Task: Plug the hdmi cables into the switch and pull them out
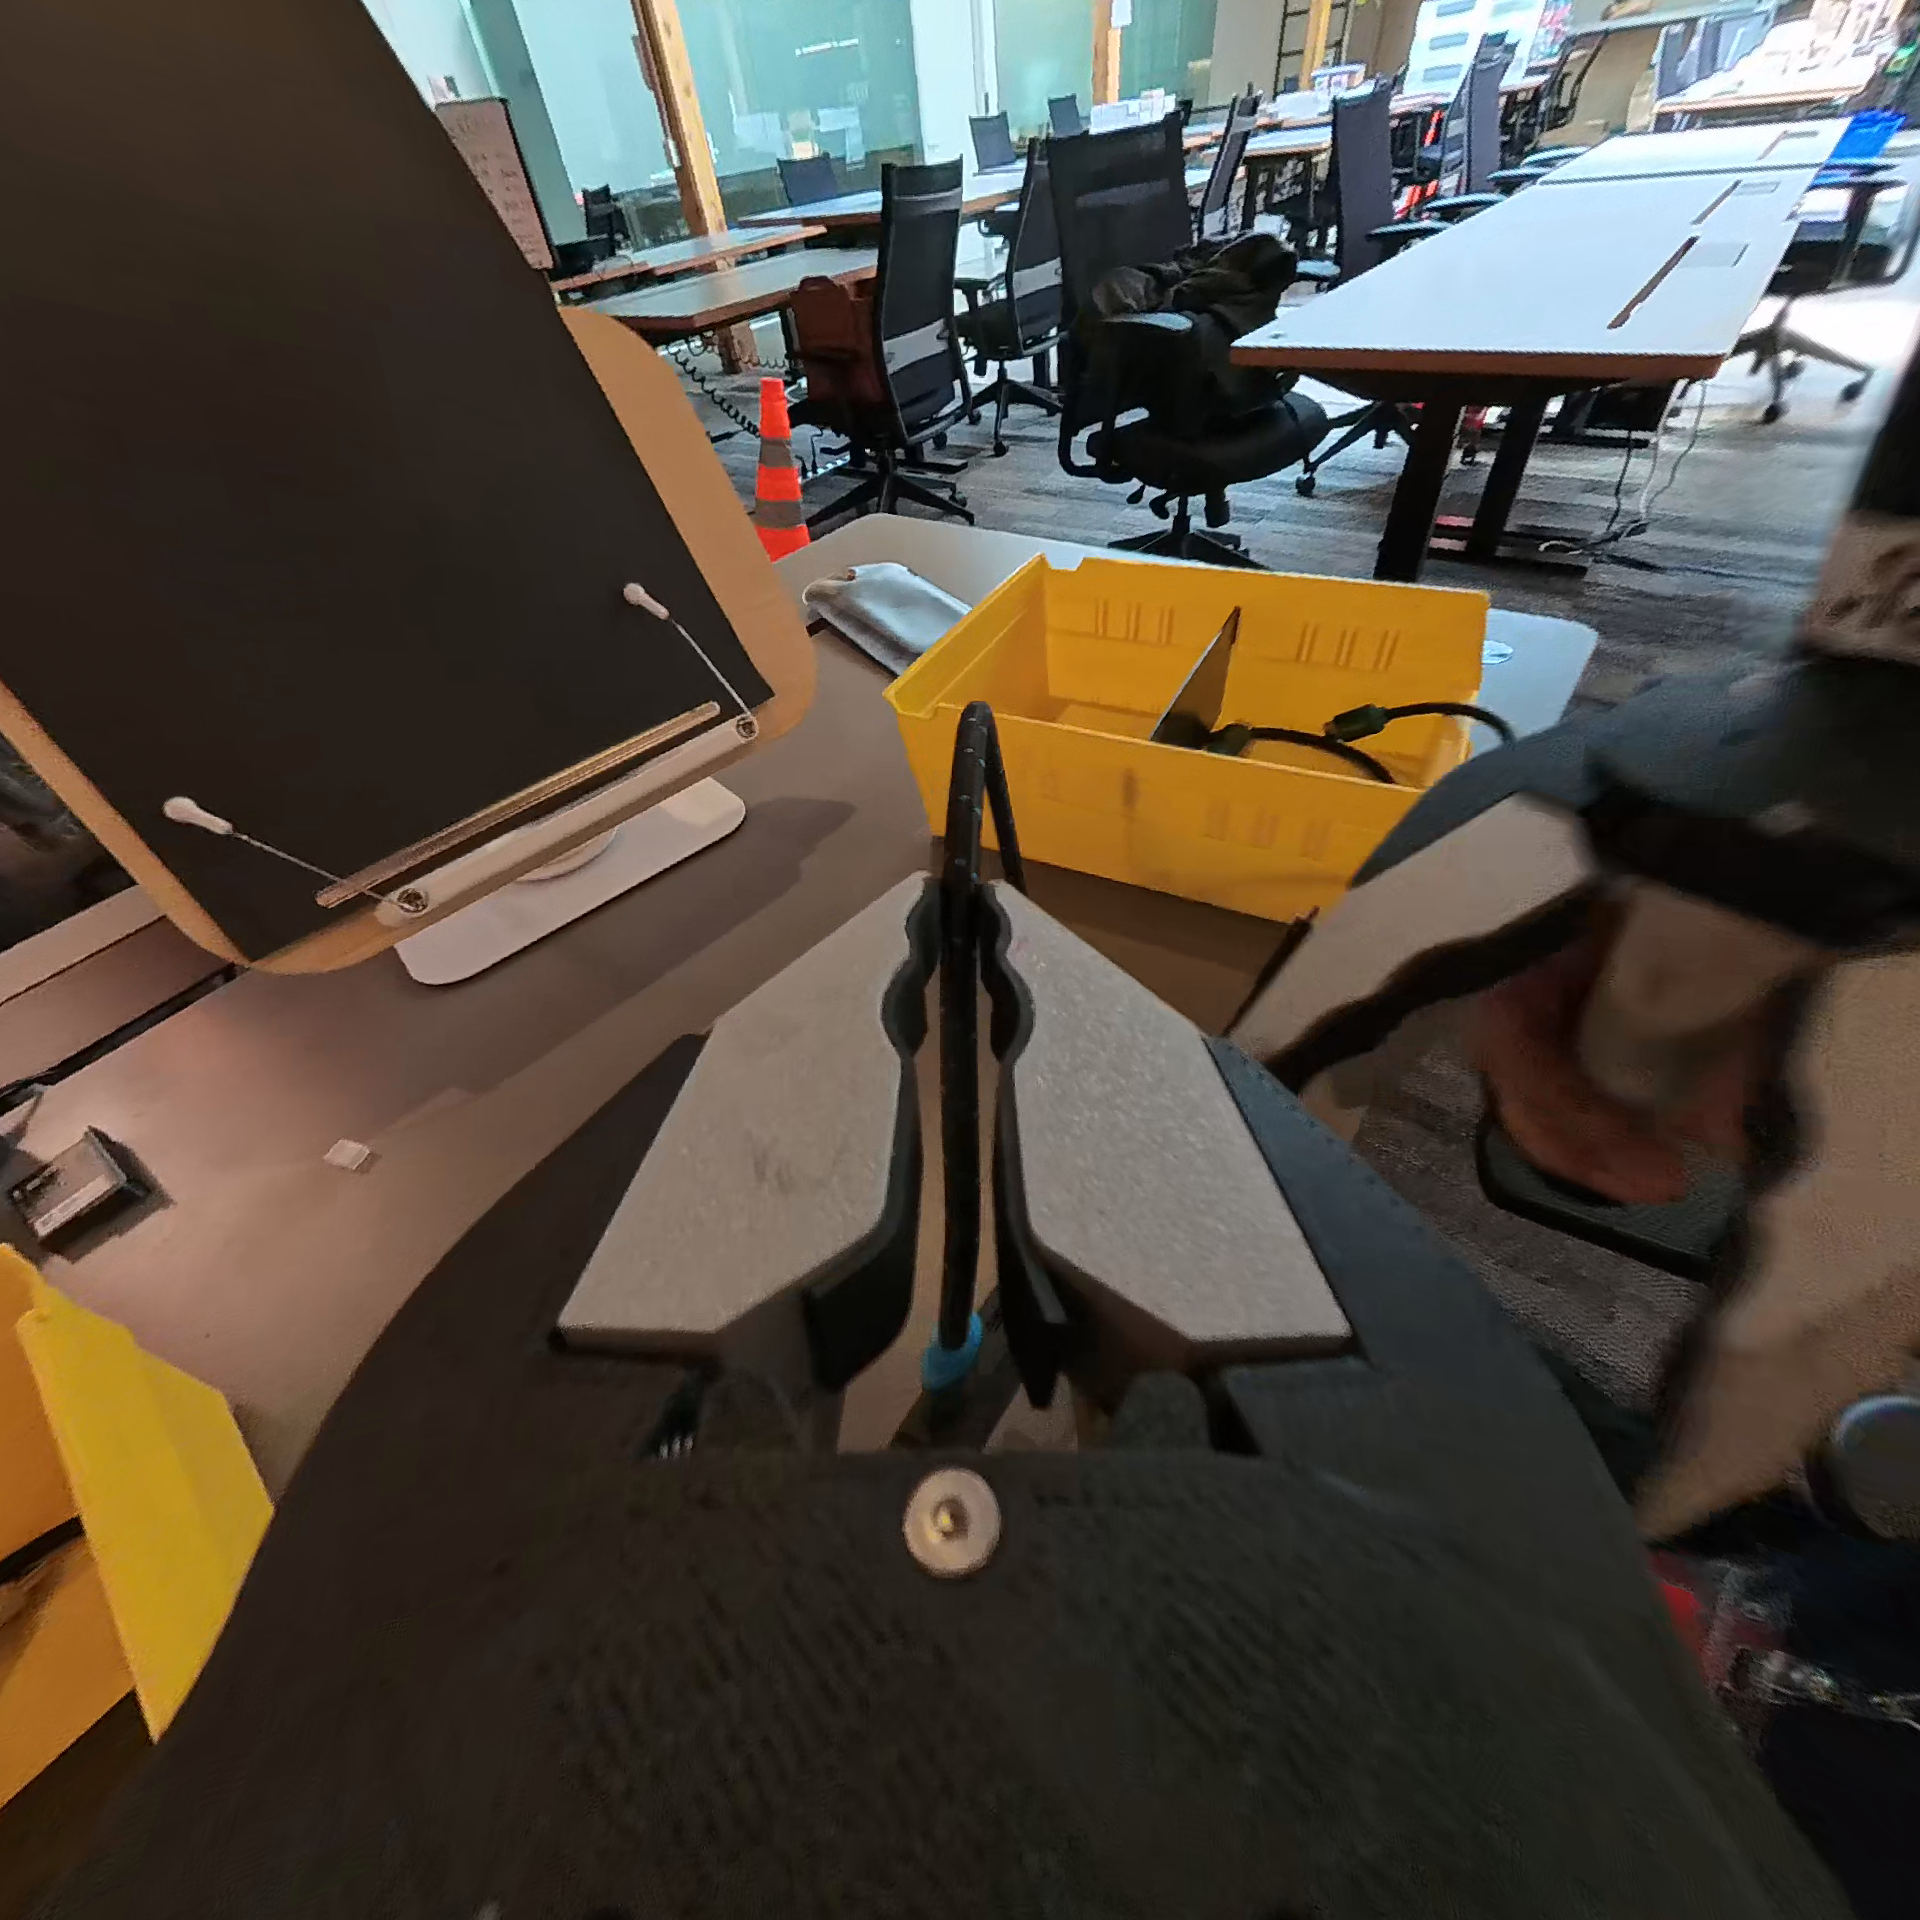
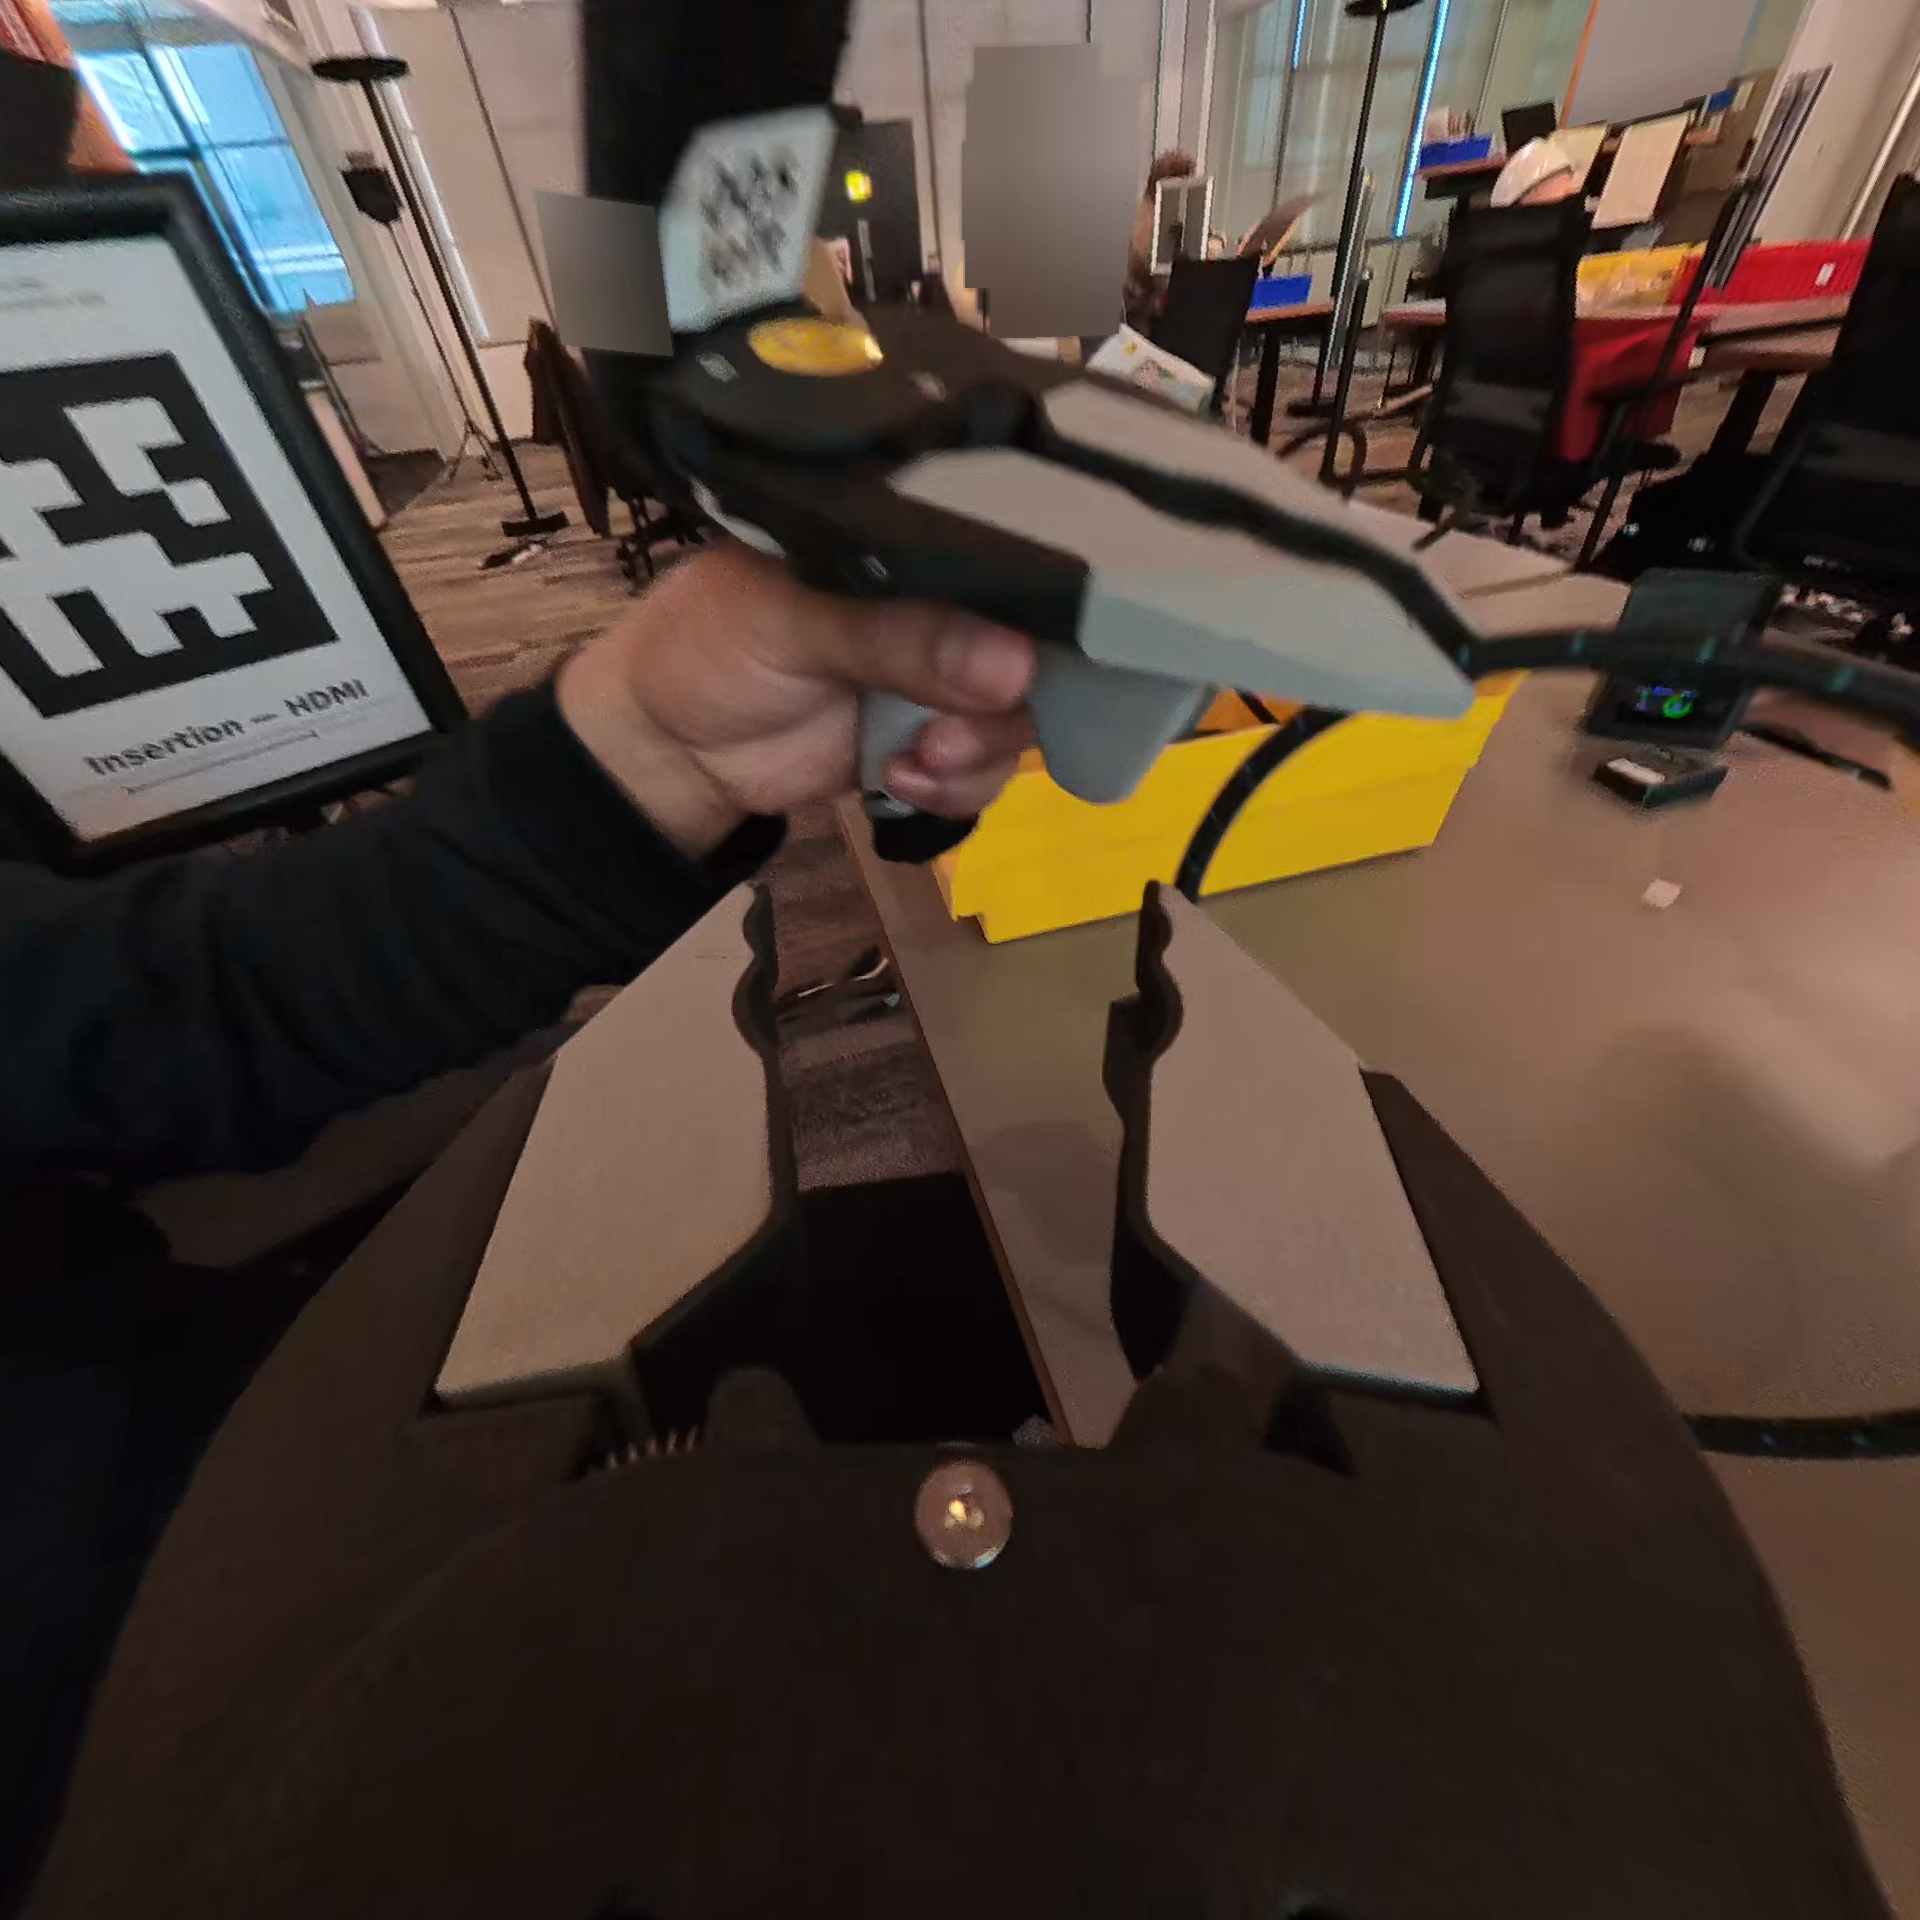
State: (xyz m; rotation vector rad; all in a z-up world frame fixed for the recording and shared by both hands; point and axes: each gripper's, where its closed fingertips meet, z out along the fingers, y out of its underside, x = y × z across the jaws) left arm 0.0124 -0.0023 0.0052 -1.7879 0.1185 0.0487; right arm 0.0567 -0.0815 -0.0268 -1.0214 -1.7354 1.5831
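Note:
My left gripper [image 1: 961,894] is shut on a black braided HDMI cable [image 1: 971,769]. The cable runs between the fingers, with a blue collar [image 1: 951,1361] near their base, and loops over past the tips. In the right wrist view a hand holds the left gripper [image 2: 1465,655] above the table, and the cable [image 2: 1745,670] trails right from its tips. My right gripper [image 2: 956,935] is open and empty over the table's near edge. It shows blurred at the right of the left wrist view [image 1: 1309,956]. A small black box, likely the switch [image 2: 1660,777], lies far right, also in the left wrist view [image 1: 73,1184].
A yellow bin [image 1: 1174,821] with a black divider holds another black cable [image 1: 1351,727]. A second yellow bin [image 2: 1226,831] stands by the table edge. A black board on a stand [image 1: 312,520] is at the left. A framed marker sign [image 2: 156,540] and office chairs stand beyond.

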